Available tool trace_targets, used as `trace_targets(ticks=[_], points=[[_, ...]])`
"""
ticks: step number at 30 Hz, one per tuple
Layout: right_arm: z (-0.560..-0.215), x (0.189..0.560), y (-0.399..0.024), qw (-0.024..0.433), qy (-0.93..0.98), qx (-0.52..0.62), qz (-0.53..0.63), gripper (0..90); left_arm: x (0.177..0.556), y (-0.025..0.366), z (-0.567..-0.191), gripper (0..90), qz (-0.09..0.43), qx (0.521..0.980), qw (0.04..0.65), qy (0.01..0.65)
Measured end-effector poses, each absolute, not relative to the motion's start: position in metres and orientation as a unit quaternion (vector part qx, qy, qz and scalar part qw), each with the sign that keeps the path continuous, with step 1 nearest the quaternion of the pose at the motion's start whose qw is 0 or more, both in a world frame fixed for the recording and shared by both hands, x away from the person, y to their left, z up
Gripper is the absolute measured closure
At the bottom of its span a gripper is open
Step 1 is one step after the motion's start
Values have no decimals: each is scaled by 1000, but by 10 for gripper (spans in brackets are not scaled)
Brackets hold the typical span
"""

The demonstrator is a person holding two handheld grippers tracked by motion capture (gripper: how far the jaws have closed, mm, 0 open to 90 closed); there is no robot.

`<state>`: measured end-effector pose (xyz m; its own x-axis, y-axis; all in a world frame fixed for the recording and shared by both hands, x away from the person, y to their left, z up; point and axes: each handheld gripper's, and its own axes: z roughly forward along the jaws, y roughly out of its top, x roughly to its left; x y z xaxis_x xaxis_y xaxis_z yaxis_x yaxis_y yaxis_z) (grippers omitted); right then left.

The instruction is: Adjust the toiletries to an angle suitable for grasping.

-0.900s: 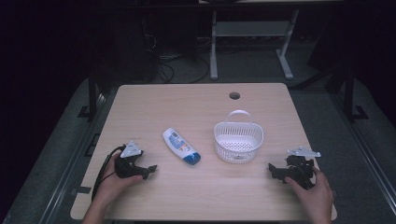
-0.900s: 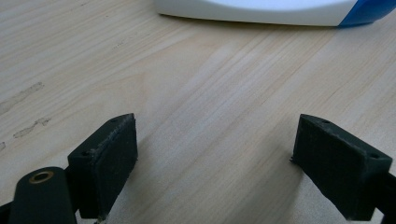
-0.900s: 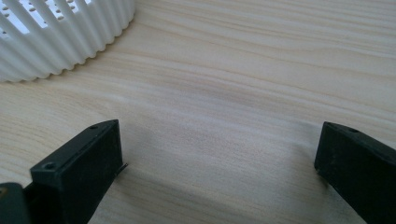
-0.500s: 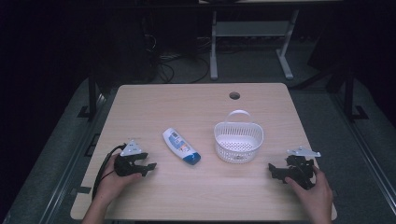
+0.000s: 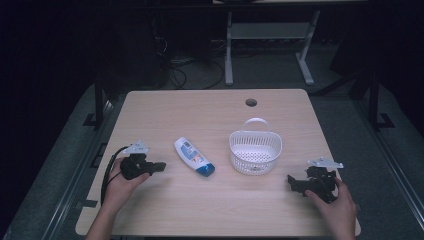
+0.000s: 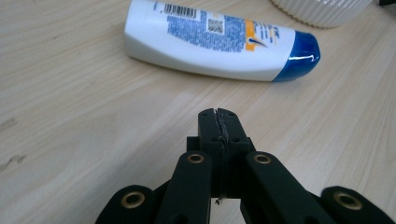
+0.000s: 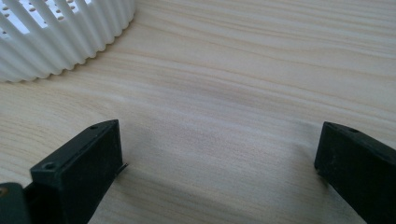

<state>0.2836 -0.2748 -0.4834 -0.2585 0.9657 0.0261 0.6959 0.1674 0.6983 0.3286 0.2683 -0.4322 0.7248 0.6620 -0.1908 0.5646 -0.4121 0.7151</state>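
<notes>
Light wood table (image 5: pixel 210 205) is seen from above, with a round cable hole (image 5: pixel 251 102) near its far edge.

White slotted basket (image 5: pixel 255 152) with a loop handle is placed right of centre, upright, nothing visible inside. Its ribbed wall is caught at the top left of the right gripper view (image 7: pixel 56 37) and at the top edge of the left gripper view (image 6: pixel 322 9).

White bottle (image 5: pixel 194 156) with a blue cap is laid flat on its side left of the basket, apart from it, cap toward the near edge. In the left gripper view the bottle (image 6: pixel 219 39) is seen lying across, label and barcode up, cap at the right, just beyond the jaw tips and not touched.

Left gripper (image 5: pixel 159 166) is held low at the table's left side, pointed toward the bottle; jaws are pressed together, nothing between them (image 6: pixel 219 116).

Right gripper (image 5: pixel 291 180) is held near the right near corner, pointed left toward the basket; jaws are spread wide over bare wood (image 7: pixel 219 149), nothing pinched.
</notes>
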Motion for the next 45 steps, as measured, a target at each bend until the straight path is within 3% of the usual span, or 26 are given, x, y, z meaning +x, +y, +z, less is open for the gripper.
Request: trace_targets(ticks=[22, 45], points=[[-483, 284, -275, 220, 732, 568, 306, 5, 359, 211, -401, 900, 41, 842, 435, 317], [-483, 284, -275, 220, 732, 568, 306, 4, 381, 143, -426, 900, 6, 860, 421, 287]])
